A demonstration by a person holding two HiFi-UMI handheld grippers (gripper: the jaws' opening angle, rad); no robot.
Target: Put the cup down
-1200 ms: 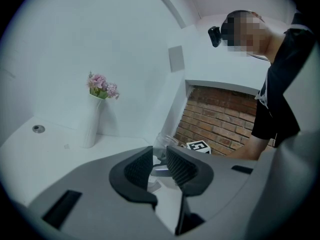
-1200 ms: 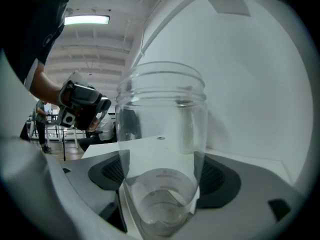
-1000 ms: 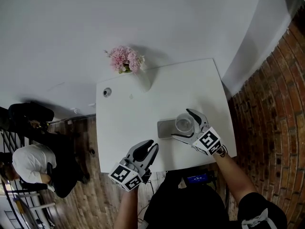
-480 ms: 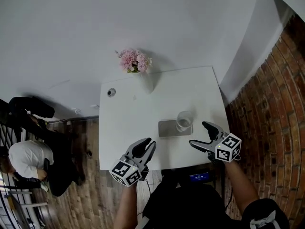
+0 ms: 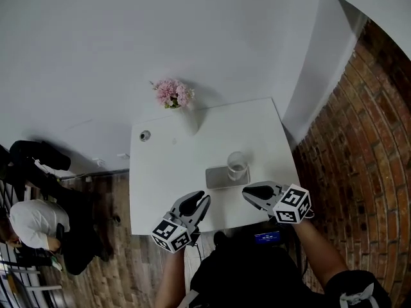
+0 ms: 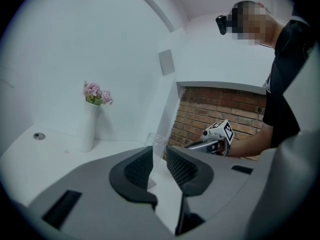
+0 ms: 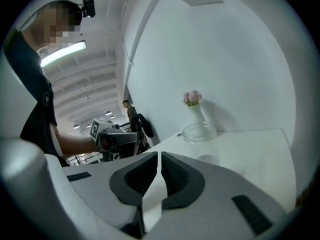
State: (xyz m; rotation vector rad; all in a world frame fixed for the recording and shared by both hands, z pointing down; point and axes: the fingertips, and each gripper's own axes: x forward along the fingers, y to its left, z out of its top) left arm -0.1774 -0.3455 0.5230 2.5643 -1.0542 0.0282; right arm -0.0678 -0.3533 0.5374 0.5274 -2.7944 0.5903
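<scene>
- While the glass cup (image 5: 236, 164) is standing on the grey mat (image 5: 217, 178) on the white table (image 5: 167, 172), the head view is showing the right gripper (image 5: 252, 192) drawn clear of it, no longer straddling it as a second ago.
- The left gripper (image 5: 196, 202) is hovering unchanged.
- Left gripper view: its jaws are standing slightly apart, gripping nothing and hiding the cup's lower part.
- Right gripper view: its jaws are closing to an empty slit.

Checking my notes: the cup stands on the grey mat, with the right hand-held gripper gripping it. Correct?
No. The cup stands on the grey mat, but the right hand-held gripper is clear of it, jaws closing on nothing, per the head view.
</scene>
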